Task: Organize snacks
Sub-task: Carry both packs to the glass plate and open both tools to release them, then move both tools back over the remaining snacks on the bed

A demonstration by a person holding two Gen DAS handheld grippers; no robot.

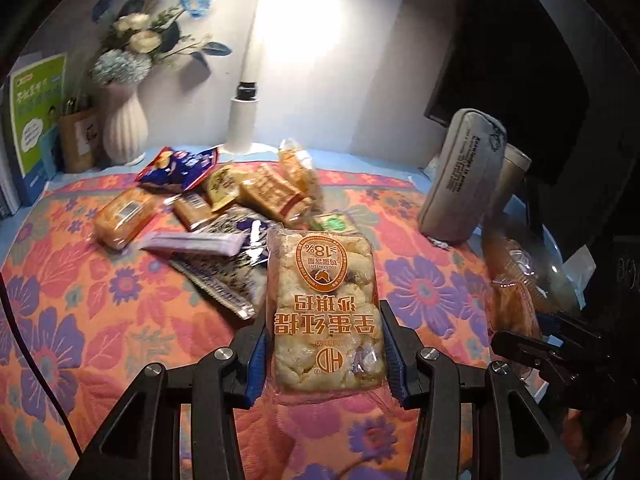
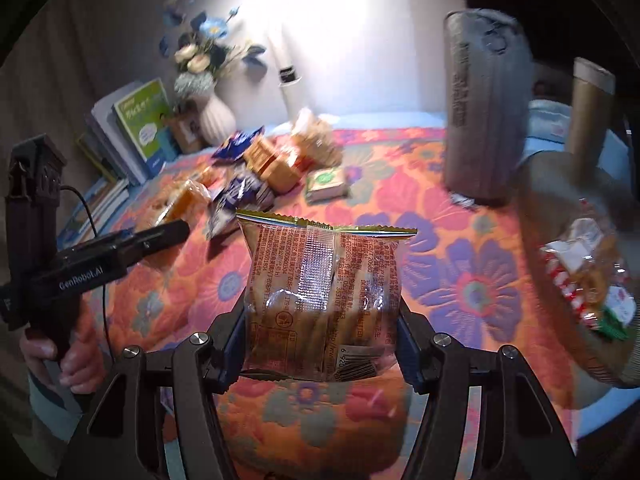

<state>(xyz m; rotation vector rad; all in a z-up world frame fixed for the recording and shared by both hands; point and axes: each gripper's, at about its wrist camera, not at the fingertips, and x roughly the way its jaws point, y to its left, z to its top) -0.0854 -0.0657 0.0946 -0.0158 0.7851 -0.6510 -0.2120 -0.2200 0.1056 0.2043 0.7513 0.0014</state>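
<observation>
On the flowered cloth (image 1: 60, 280), the loose snack pile (image 1: 224, 200) lies back and left. The left gripper (image 1: 325, 354) is closed on a pale egg-crisp packet (image 1: 324, 312), its long axis pointing away from the camera. Further right, the right gripper (image 2: 320, 344) clamps a clear biscuit packet (image 2: 324, 296) upright. The woven basket (image 2: 560, 344), already holding snacks, sits just right of it, nearer the right hand.

Both wrist cameras look low and close across the floral table (image 1: 80, 280) toward the shared snack pile (image 2: 256, 168).
</observation>
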